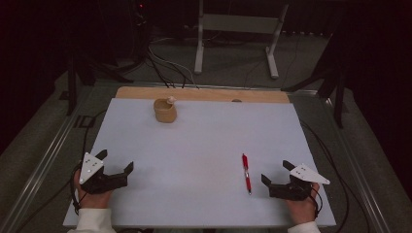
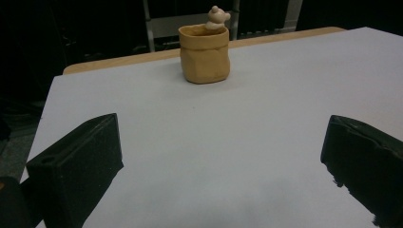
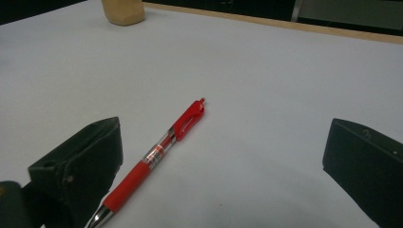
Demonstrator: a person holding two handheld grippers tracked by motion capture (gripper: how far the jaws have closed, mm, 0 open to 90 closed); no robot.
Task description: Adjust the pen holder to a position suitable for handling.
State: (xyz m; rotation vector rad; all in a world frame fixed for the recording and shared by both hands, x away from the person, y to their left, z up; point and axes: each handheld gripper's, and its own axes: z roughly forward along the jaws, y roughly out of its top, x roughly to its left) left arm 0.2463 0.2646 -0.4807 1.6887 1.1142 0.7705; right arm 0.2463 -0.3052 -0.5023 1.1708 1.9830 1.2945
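Resting low on the white worktop (image 1: pixel 194 145), both grippers stand with jaws wide and nothing between them.

From the high view, the red pen (image 1: pixel 247 173) lies flat just beside the right gripper (image 1: pixel 278 173), on its inner side, while the left gripper (image 1: pixel 115 162) sits well apart at the near left corner. In the left gripper view, a tan cup (image 2: pixel 205 53) stands far ahead, between the spread jaws. In the right gripper view, the pen's tip end runs close past the left-hand jaw, its clip end pointing away.

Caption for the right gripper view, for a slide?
Open right gripper over white table, red pen beside its left jaw.
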